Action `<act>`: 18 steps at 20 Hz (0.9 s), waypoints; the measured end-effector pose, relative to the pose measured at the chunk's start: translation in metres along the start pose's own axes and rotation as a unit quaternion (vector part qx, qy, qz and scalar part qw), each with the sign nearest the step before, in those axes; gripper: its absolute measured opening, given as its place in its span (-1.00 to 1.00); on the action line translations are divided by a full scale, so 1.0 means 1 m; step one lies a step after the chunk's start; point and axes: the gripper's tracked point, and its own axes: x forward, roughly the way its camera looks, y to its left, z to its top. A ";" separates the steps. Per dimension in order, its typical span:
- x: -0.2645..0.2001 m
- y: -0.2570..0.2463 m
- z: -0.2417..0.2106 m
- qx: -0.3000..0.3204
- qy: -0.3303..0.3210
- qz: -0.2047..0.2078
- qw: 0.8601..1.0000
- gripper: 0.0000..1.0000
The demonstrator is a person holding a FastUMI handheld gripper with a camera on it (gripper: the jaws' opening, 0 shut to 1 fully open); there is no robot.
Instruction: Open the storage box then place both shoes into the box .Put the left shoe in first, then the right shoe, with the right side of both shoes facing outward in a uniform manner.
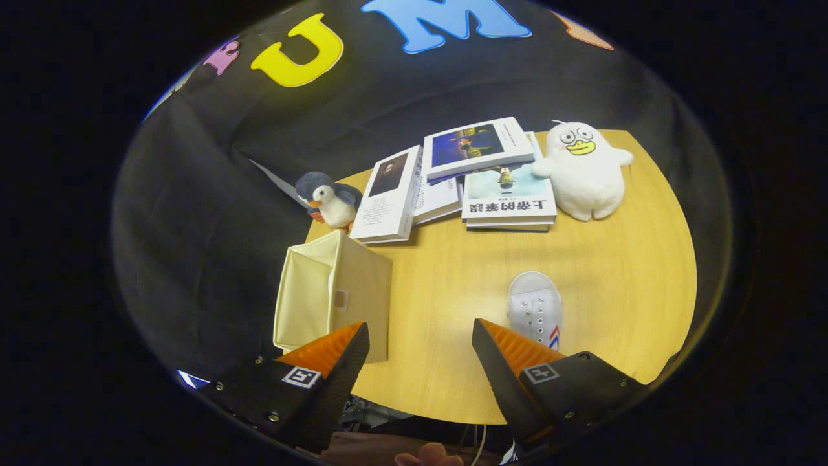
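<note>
Above wooden table (453,278), tongs (420,336) gape, holding nothing.

Smooth wood-grain tabletop (601,285); matt fabric storage box (333,294); white canvas shoe (535,307); fluffy plush toys (585,169); glossy paper books (479,150).

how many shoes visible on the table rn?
1. A white shoe lies on the table just ahead of the right finger of the open gripper, nothing between the fingers. A second may be hidden inside the storage box.
</note>
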 end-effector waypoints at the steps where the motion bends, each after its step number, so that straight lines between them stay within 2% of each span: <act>1: -0.001 -0.014 -0.003 0.003 0.000 -0.011 1.000 0.95; 6: 0.002 -0.074 -0.023 0.033 0.017 -0.049 0.998 0.95; 10: 0.009 -0.104 -0.040 0.048 0.032 -0.063 0.996 0.95; 18: 0.042 -0.158 -0.091 0.026 0.103 -0.108 0.989 0.92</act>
